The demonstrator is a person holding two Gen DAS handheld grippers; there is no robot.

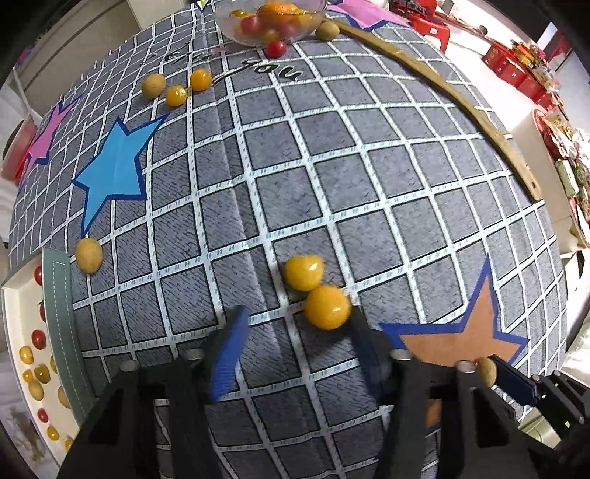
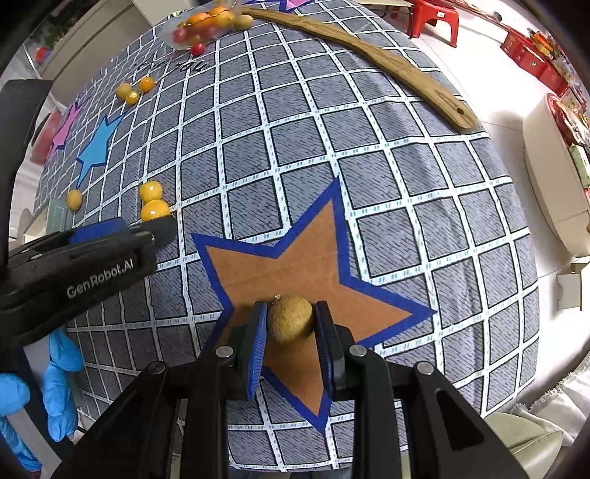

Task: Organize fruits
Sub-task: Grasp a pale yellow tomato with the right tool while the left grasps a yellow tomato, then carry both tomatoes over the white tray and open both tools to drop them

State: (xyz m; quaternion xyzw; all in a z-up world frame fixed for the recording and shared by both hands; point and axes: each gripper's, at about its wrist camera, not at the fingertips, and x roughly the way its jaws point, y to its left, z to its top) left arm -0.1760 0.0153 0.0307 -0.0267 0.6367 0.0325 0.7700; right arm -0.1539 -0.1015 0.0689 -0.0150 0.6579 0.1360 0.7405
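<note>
My left gripper (image 1: 295,328) is open, its fingers either side of the near one of two yellow fruits (image 1: 327,307) on the grey checked cloth; the second yellow fruit (image 1: 303,272) lies just beyond. It also shows in the right wrist view (image 2: 147,228). My right gripper (image 2: 289,317) is shut on a brown longan (image 2: 290,319), over the brown star (image 2: 295,265). The longan also shows in the left wrist view (image 1: 486,370). A glass bowl (image 1: 236,29) with red and orange fruits stands at the far edge.
A white tray (image 1: 14,331) with small red and yellow fruits sits at the left. Loose fruits lie near the blue star (image 1: 118,165): a longan (image 1: 88,255), three more (image 1: 176,95) farther off. A wooden stick (image 1: 461,95) runs along the right edge.
</note>
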